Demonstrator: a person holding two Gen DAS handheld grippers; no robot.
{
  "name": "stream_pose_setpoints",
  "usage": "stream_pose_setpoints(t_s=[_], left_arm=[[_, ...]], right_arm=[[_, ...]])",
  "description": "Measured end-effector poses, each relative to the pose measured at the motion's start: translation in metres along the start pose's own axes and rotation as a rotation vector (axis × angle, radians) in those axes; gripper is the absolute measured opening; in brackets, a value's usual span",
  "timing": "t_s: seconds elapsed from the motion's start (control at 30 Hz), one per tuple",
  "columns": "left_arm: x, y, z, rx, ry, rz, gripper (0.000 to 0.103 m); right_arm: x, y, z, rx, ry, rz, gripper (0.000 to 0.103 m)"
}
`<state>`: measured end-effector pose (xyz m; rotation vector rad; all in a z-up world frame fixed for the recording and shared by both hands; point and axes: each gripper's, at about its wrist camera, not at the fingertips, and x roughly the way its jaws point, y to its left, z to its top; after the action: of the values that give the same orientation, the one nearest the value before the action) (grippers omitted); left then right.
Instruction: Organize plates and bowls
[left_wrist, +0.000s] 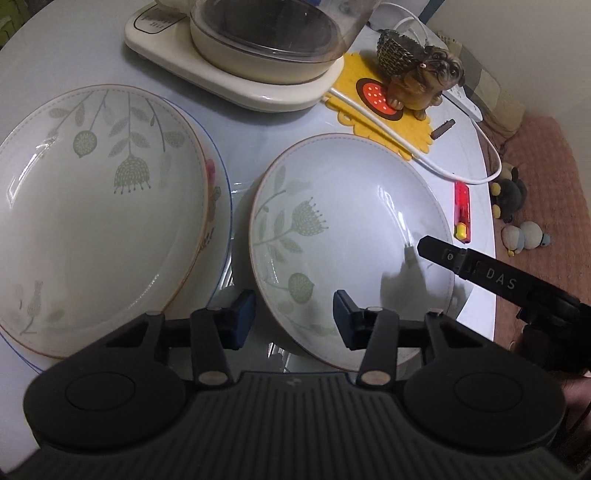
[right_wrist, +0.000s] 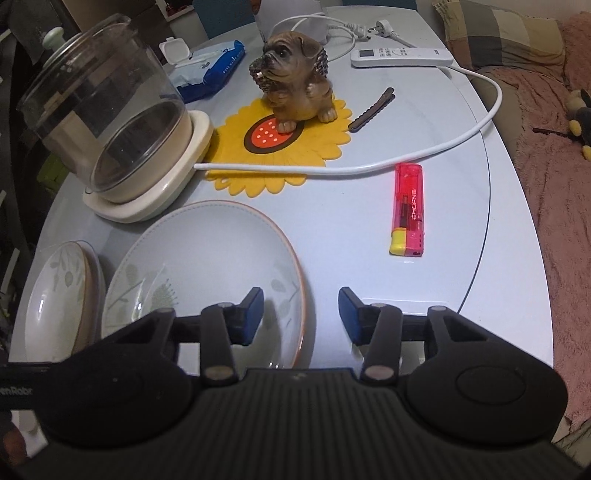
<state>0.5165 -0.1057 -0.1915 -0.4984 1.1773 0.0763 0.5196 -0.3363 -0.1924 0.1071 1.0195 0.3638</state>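
Now the left gripper (left_wrist: 293, 319) straddles the near rim of the single plate (left_wrist: 351, 236), blue pads partly apart and not pressing it. Opposite, the right gripper (right_wrist: 301, 315) brackets the other rim, likewise part open, gripping nothing. That glossy, round, leaf-printed plate lies on the pale table (right_wrist: 351, 229) beside a stack of plates (left_wrist: 99, 218). A translucent pink lighter (right_wrist: 408, 210) lies near.

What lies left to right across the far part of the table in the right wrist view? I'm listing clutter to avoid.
Glass pot → wet-wipes pack → dog figurine → hair clip → remote control.
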Motion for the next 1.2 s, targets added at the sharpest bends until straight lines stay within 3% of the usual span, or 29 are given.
stream_pose_setpoints(t_s=[0.1,0.27,0.77,1.2], left_arm=[[0.005,-0.002,0.002,-0.021,0.002,0.013,0.046],[0.008,0.001,0.004,-0.033,-0.022,0.039,0.040],[-0.004,0.004,0.009,-0.067,-0.070,0.011,0.038],[-0.034,0.004,0.005,-0.065,-0.120,-0.051,0.038]], right_arm=[[0.008,0.000,0.003,-0.017,0.005,0.004,0.034],[0.016,0.005,0.008,-0.050,0.000,0.044,0.026],[0.022,-0.005,0.013,-0.010,0.069,0.145,0.024],[-0.014,-0.005,0.003,0.032,0.065,0.169,0.020]])
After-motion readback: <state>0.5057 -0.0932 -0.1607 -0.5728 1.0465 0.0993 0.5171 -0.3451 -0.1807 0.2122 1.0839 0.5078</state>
